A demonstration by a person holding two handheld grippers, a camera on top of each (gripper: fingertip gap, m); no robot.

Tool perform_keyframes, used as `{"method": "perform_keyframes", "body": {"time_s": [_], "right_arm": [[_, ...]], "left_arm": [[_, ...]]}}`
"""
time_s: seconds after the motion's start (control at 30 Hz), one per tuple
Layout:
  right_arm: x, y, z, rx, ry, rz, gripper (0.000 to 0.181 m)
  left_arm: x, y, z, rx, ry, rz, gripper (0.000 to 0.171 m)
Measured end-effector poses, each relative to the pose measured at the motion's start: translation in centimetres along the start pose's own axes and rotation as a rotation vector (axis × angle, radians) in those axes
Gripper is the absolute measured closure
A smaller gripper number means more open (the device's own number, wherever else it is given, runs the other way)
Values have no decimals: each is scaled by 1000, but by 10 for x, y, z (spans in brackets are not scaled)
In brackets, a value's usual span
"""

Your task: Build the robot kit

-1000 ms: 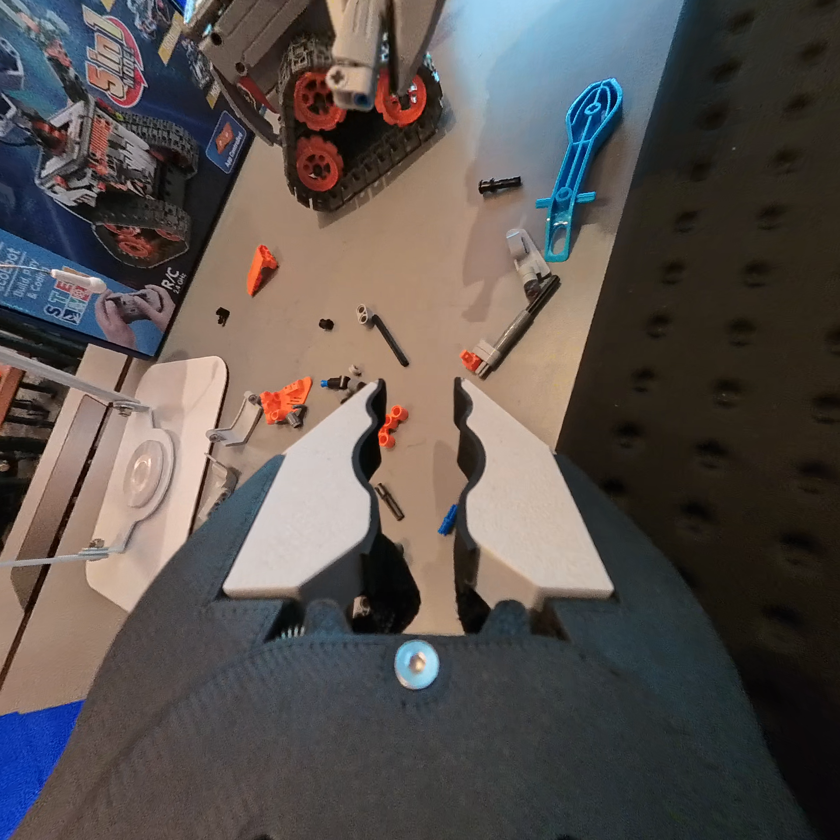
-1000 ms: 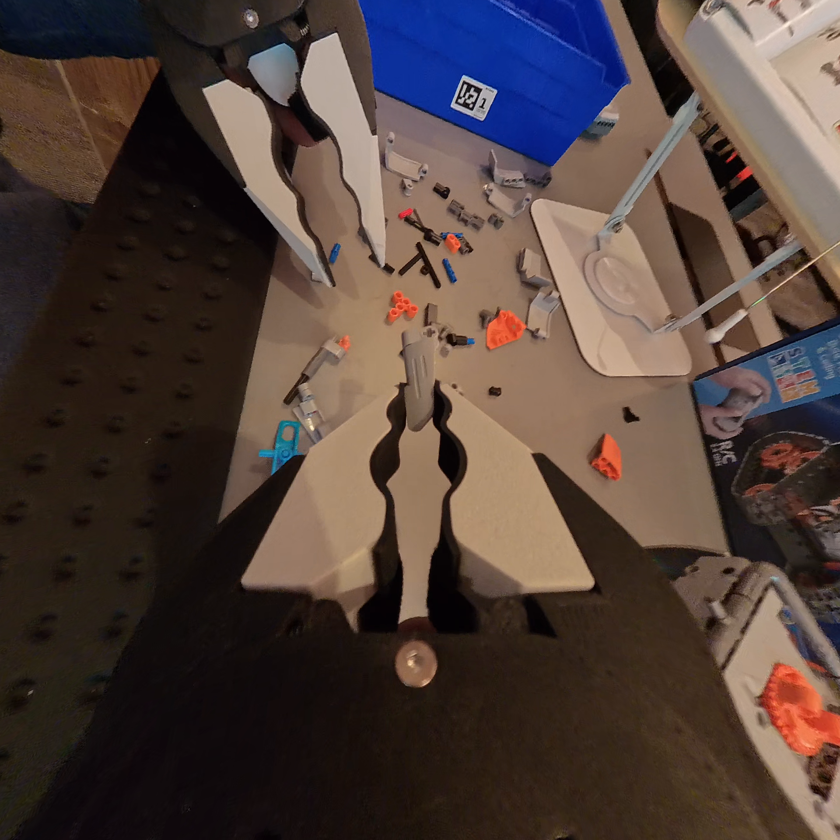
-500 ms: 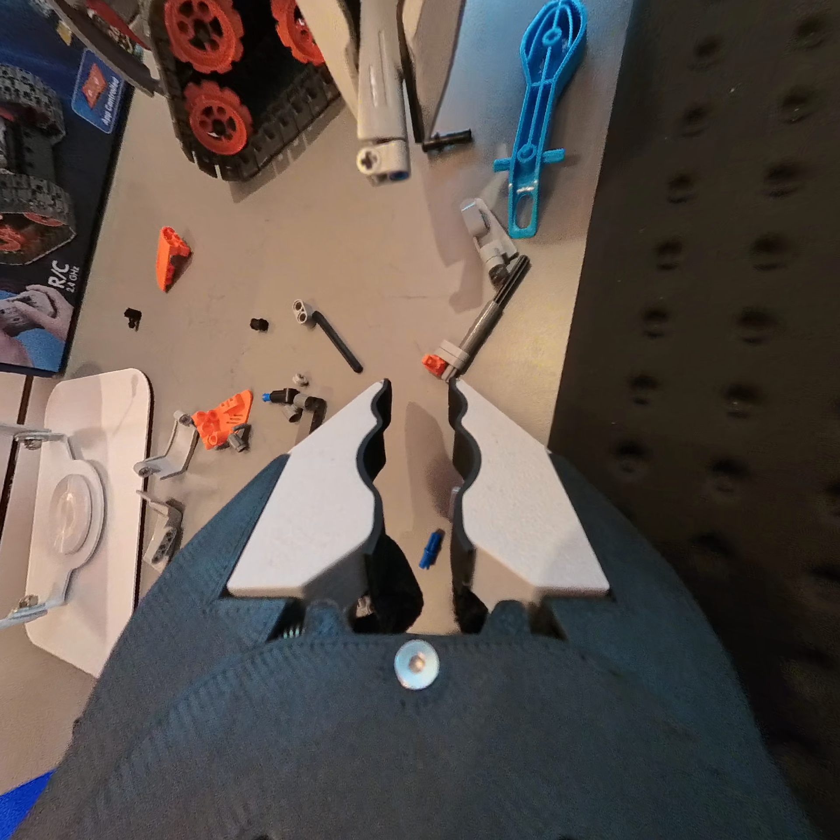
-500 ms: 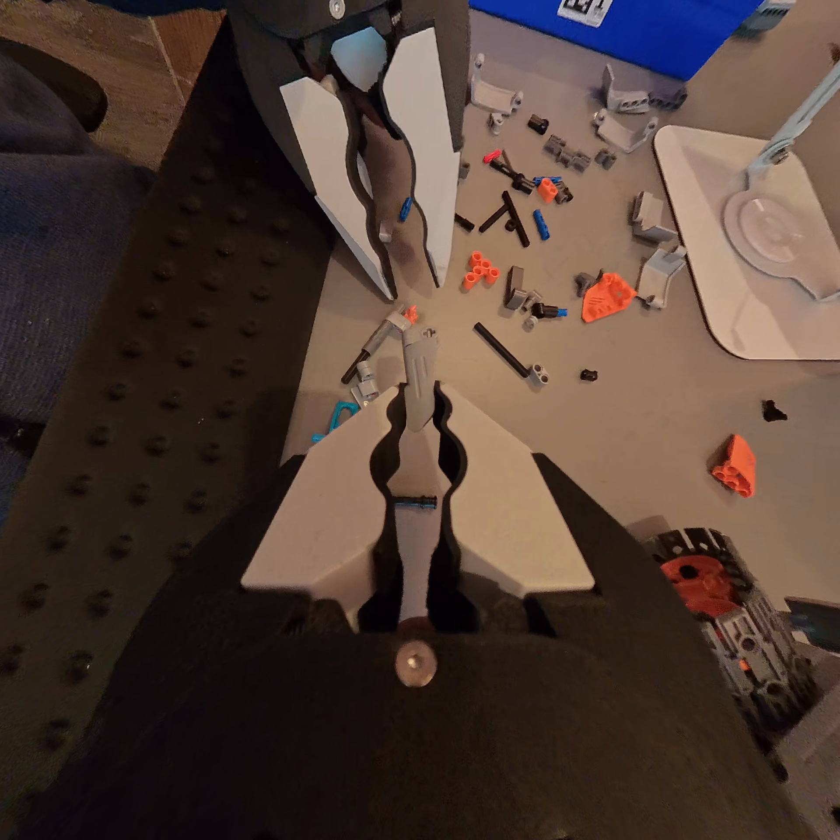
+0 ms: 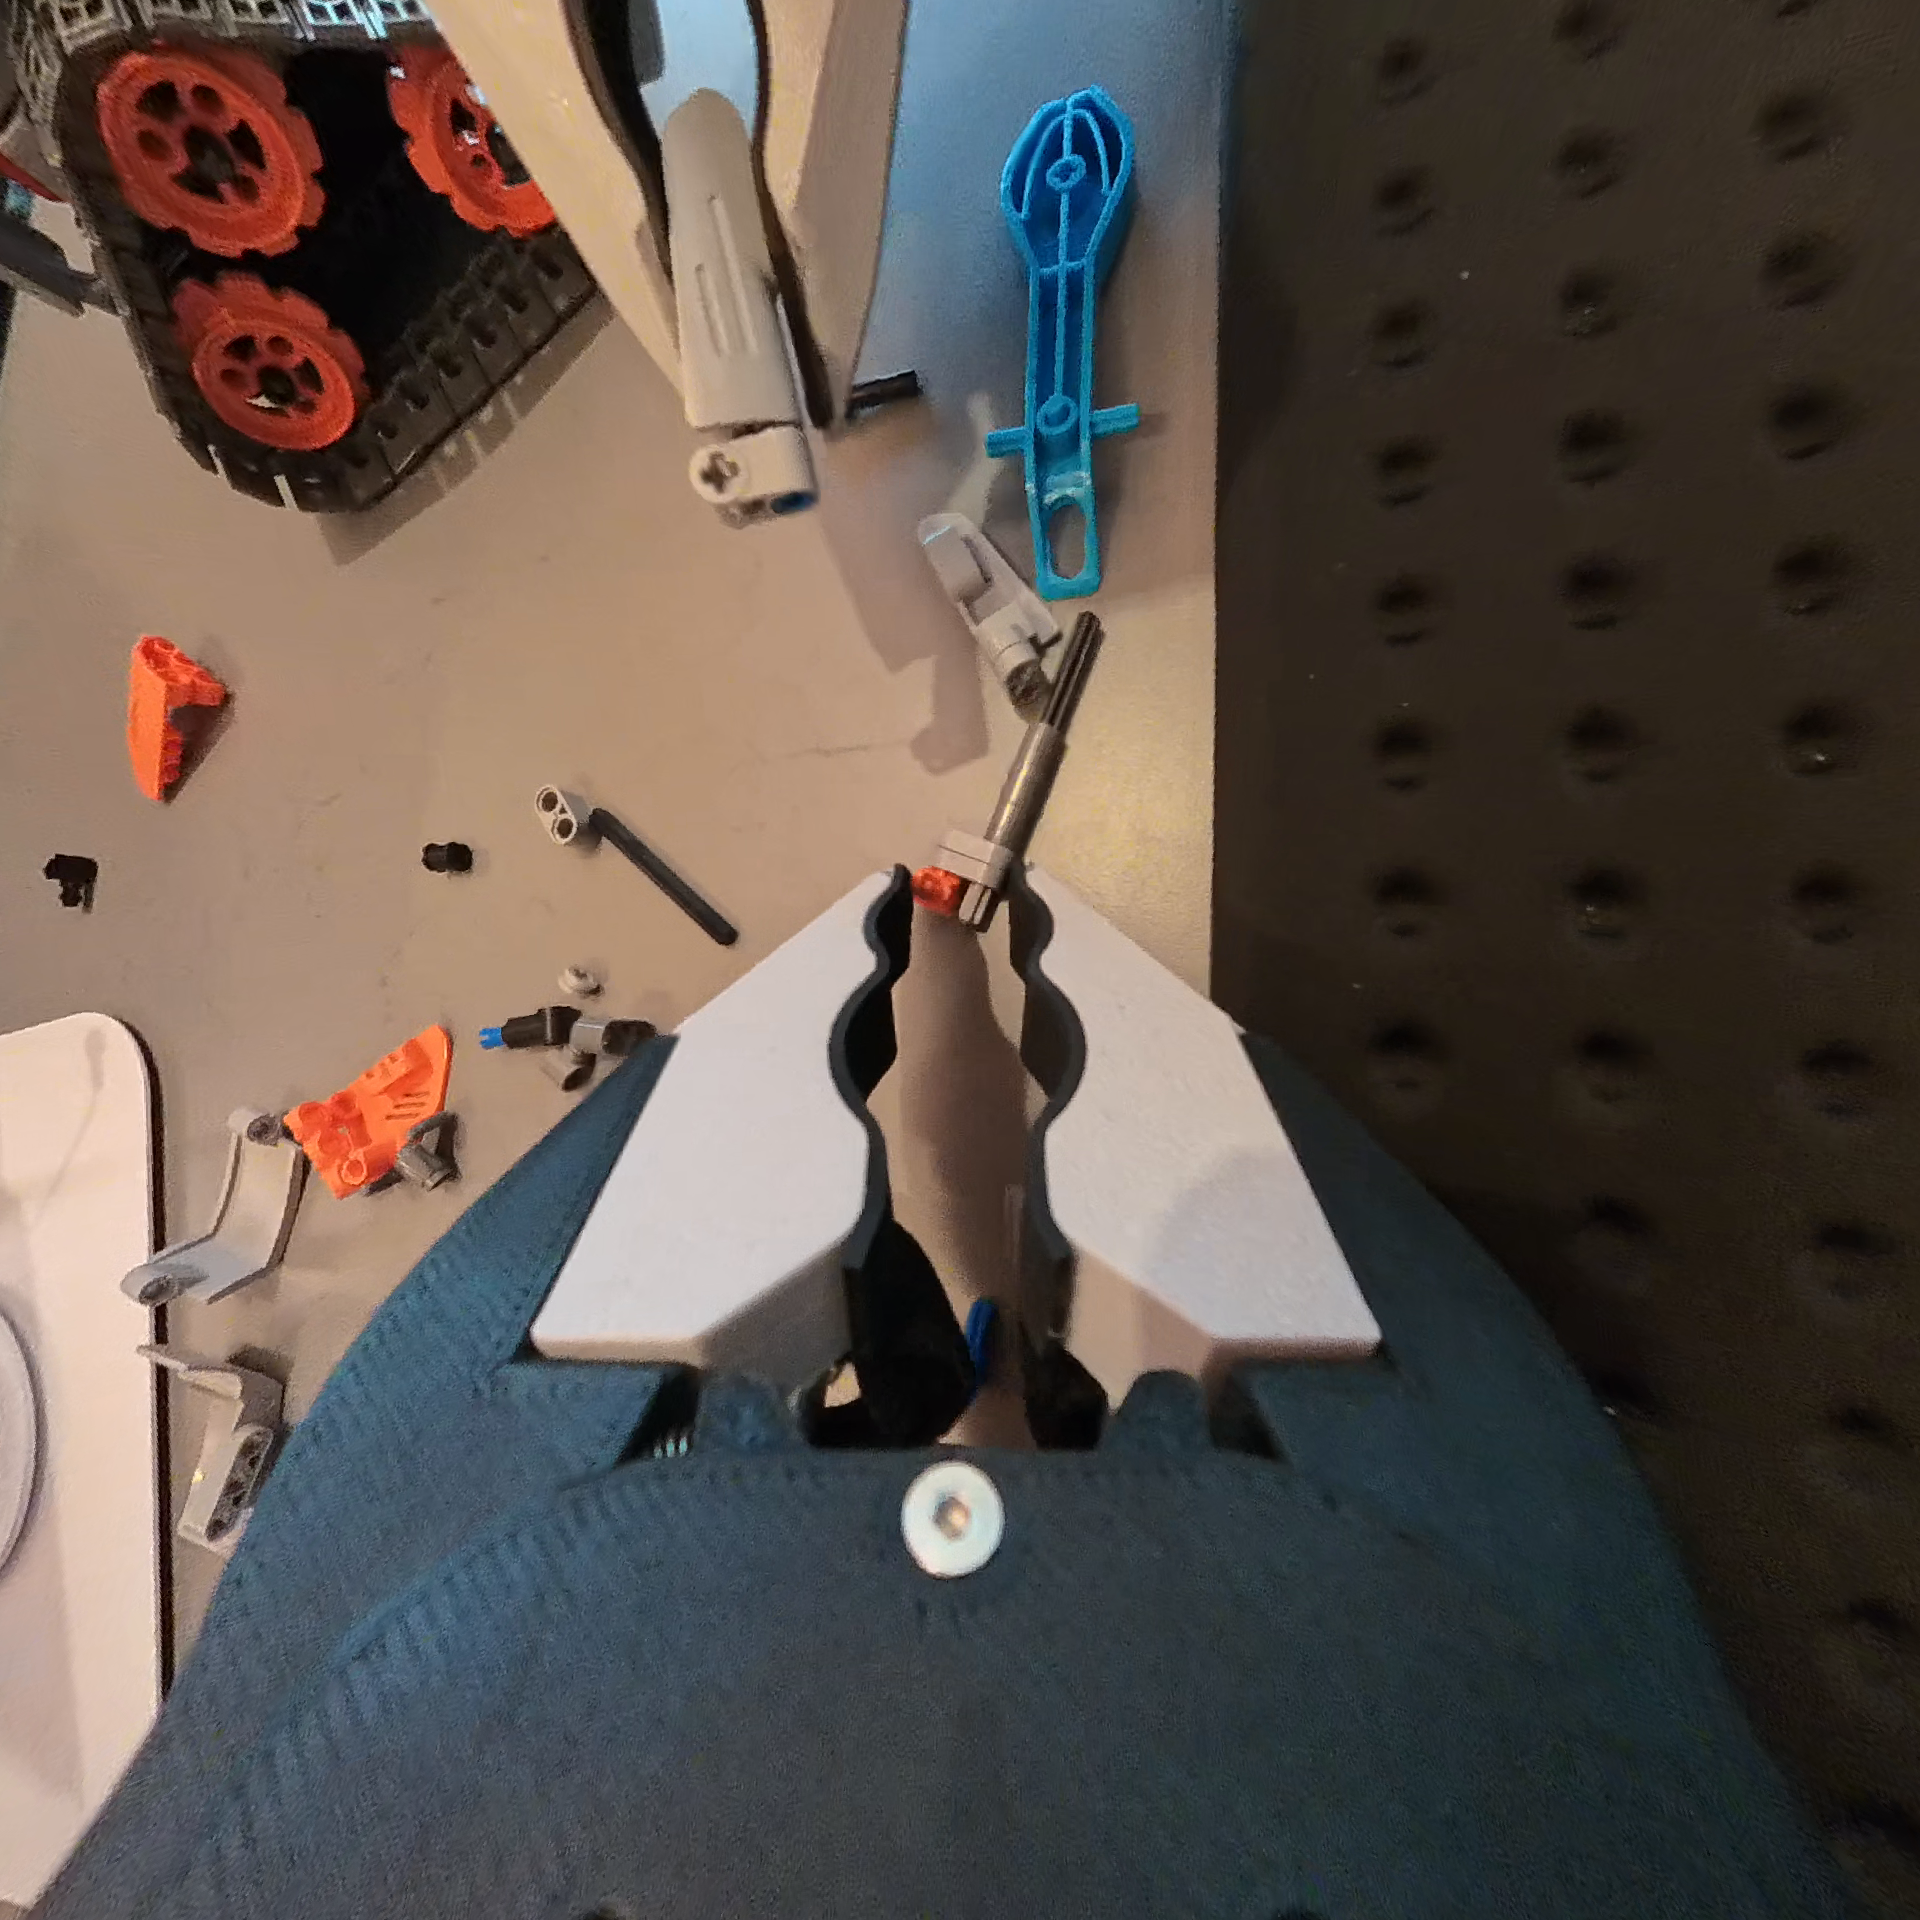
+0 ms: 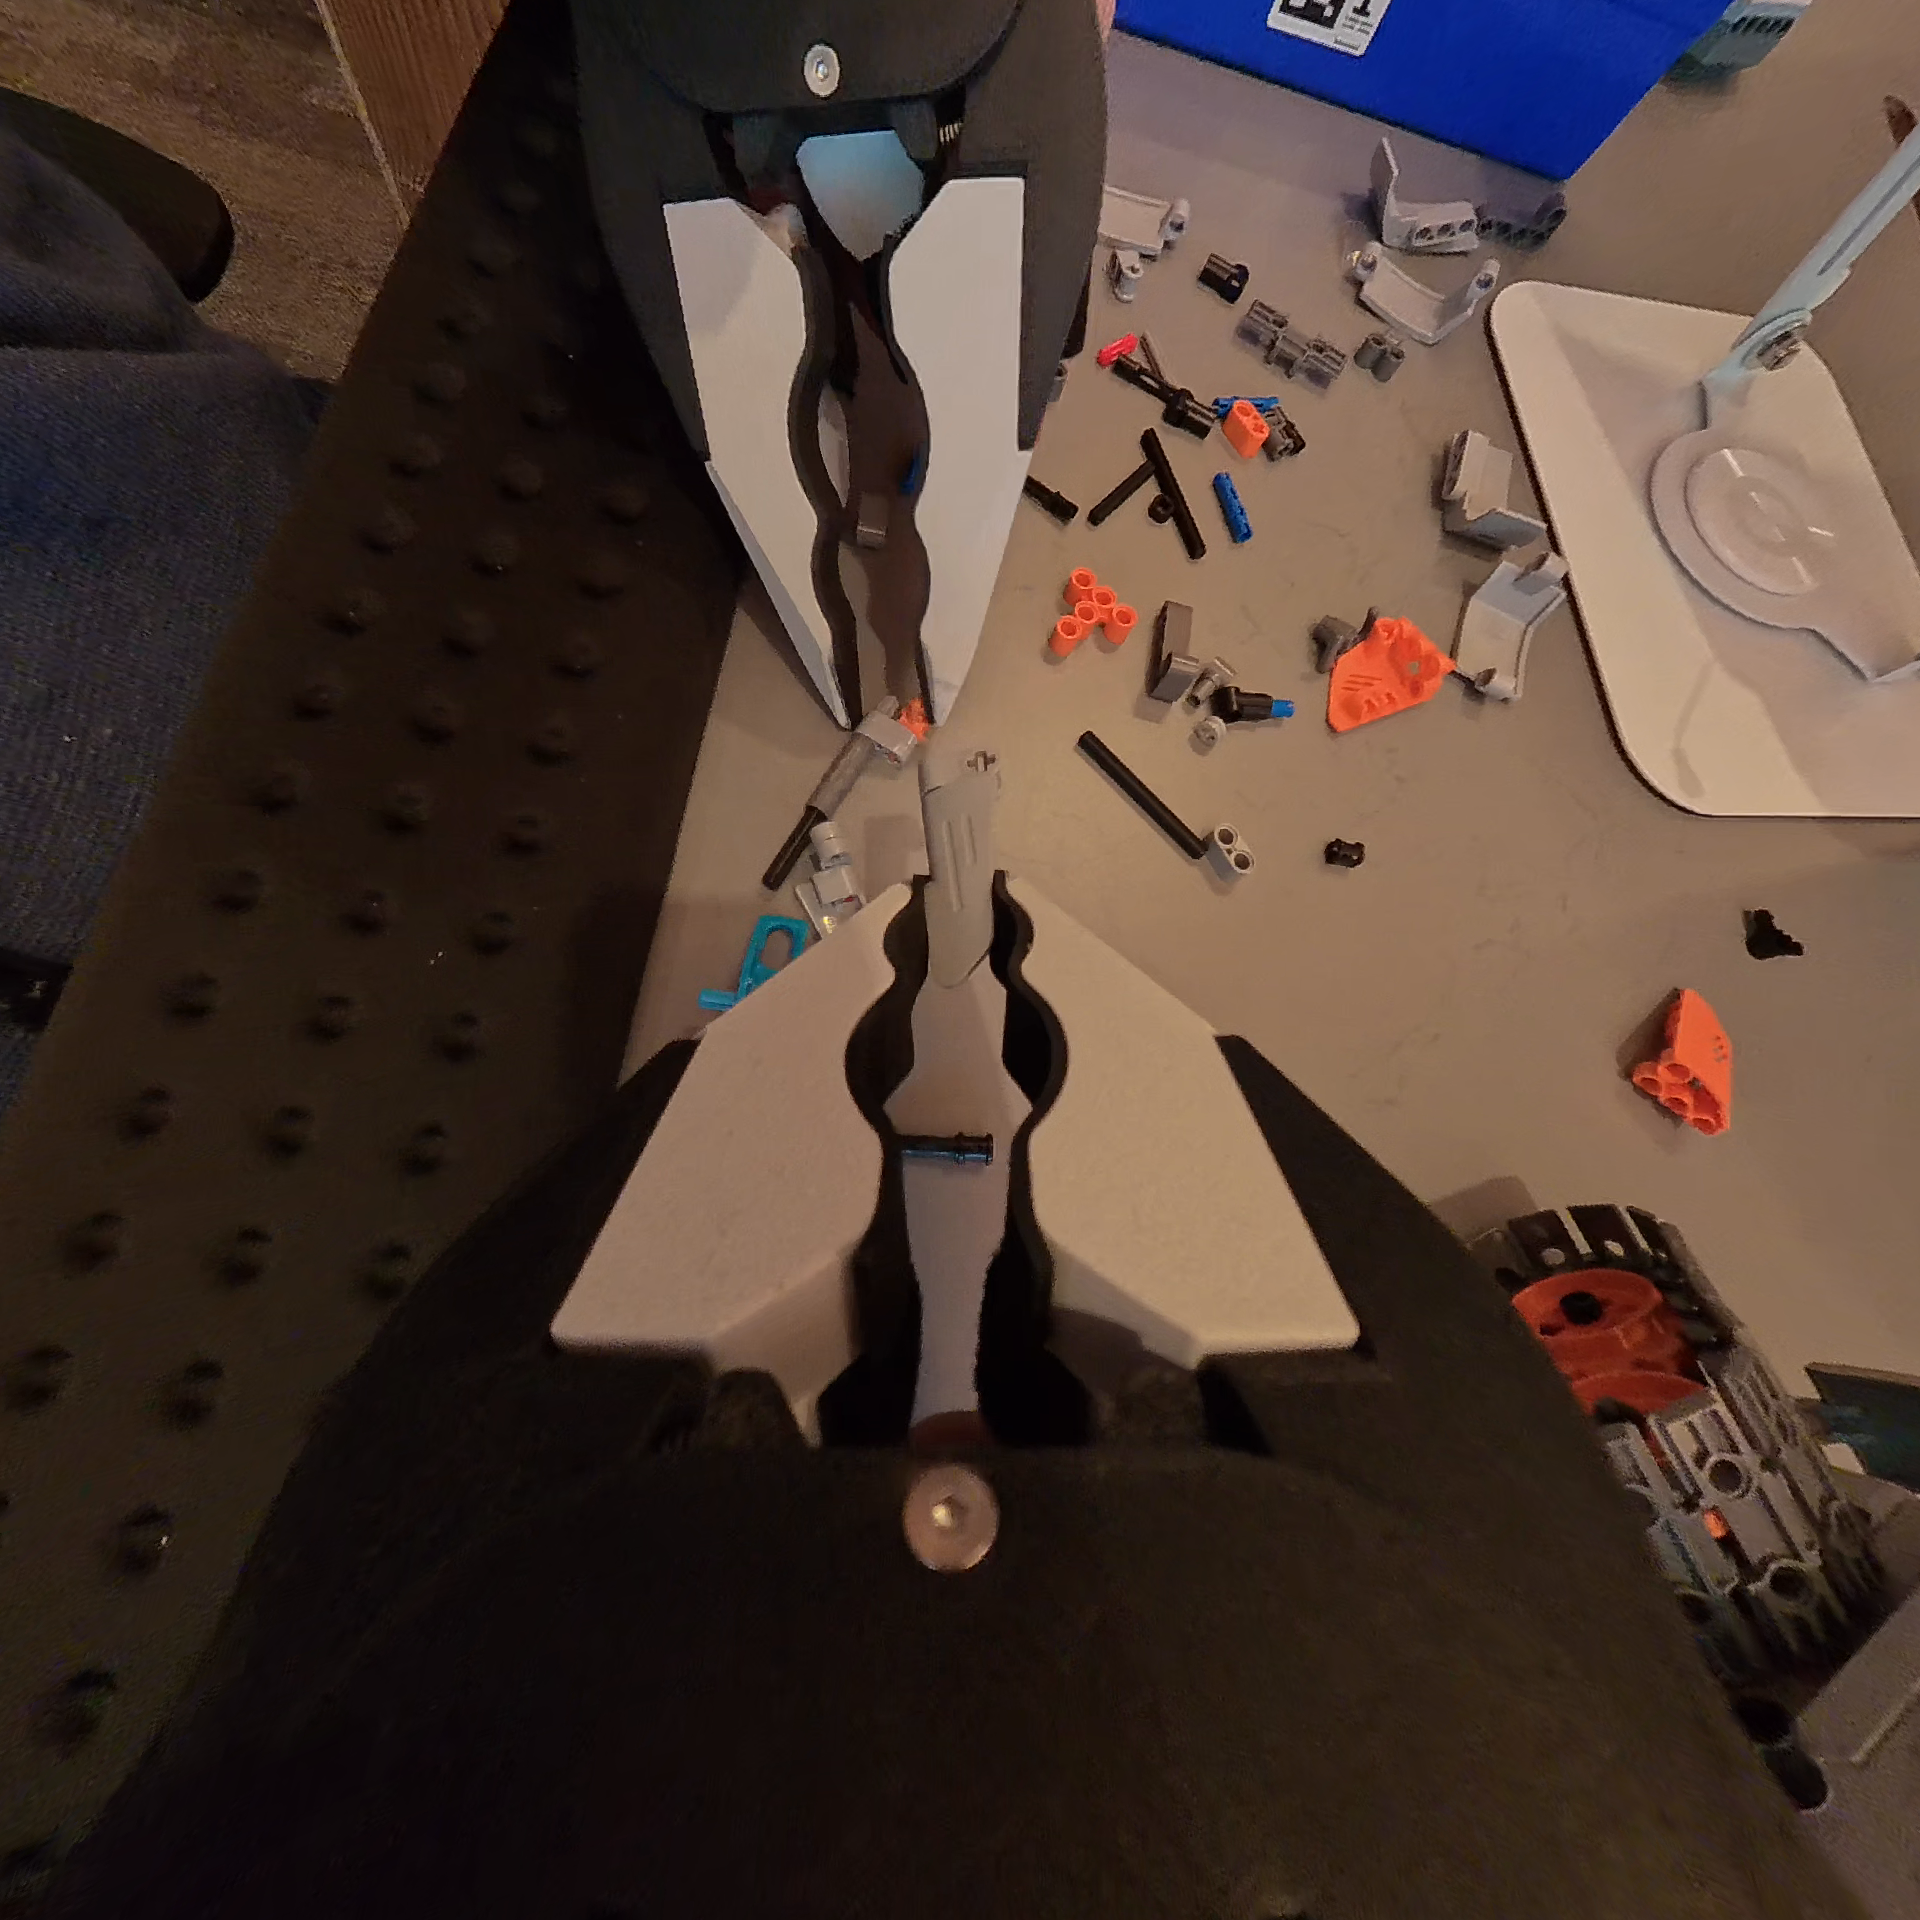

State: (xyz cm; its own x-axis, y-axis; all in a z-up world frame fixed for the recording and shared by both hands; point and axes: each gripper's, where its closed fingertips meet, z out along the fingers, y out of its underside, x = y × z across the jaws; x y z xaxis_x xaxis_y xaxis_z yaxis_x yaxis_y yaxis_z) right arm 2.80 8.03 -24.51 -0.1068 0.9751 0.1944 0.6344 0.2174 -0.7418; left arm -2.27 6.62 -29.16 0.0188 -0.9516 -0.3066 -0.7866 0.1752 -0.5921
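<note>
**Two claws over scattered building parts**

Right claw [image 6: 953, 902] pinching a long grey tapered piece [image 6: 958, 862], gripped near the tips, its free end with a cross-shaped hole sticking out forward above the grey worktop [image 6: 1403, 935]. Same grey piece [image 5: 727, 343] visible in the left wrist view, clamped in the far claw.

Left claw [image 5: 956, 888] spread, a clear gap between its wavy inner edges, tips set down at the orange-capped end of a rod assembly [image 5: 1013, 790]: dark axle, grey sleeve, grey collar, small orange block lying right in the gap. Whether the tips touch it, cannot tell. From the right wrist view, left claw [image 6: 883, 717] pointing down at that same rod assembly [image 6: 842, 790], just beside the tip of the held grey piece.

Near the rod: a small grey connector [image 5: 987, 603] and a blue separator tool [image 5: 1065, 343], both along the worktop's edge by a black studded mat [image 5: 1558, 727]. Farther off: a tracked vehicle with orange wheels [image 5: 260, 260], an orange wedge [image 5: 166, 712], a black axle with grey end [image 5: 634, 857], a white stand base [image 6: 1683, 582], a blue bin [image 6: 1455, 62].
</note>
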Motion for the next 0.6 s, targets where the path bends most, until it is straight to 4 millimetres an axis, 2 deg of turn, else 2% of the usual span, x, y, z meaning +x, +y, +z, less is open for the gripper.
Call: {"method": "perform_keyframes", "body": {"time_s": [0.13, 0.33, 0.6], "right_arm": [[2, 1, -2, 3, 5, 4, 173], [4, -1, -2, 13, 8, 8, 173], [7, -12, 1, 33, 6, 20, 173]], "left_arm": [[2, 8, -7, -28, -19, -15, 156], [-6, 29, -21, -98, -134, -103, 156], [-10, 19, -12, -105, -216, -194, 155]]}}
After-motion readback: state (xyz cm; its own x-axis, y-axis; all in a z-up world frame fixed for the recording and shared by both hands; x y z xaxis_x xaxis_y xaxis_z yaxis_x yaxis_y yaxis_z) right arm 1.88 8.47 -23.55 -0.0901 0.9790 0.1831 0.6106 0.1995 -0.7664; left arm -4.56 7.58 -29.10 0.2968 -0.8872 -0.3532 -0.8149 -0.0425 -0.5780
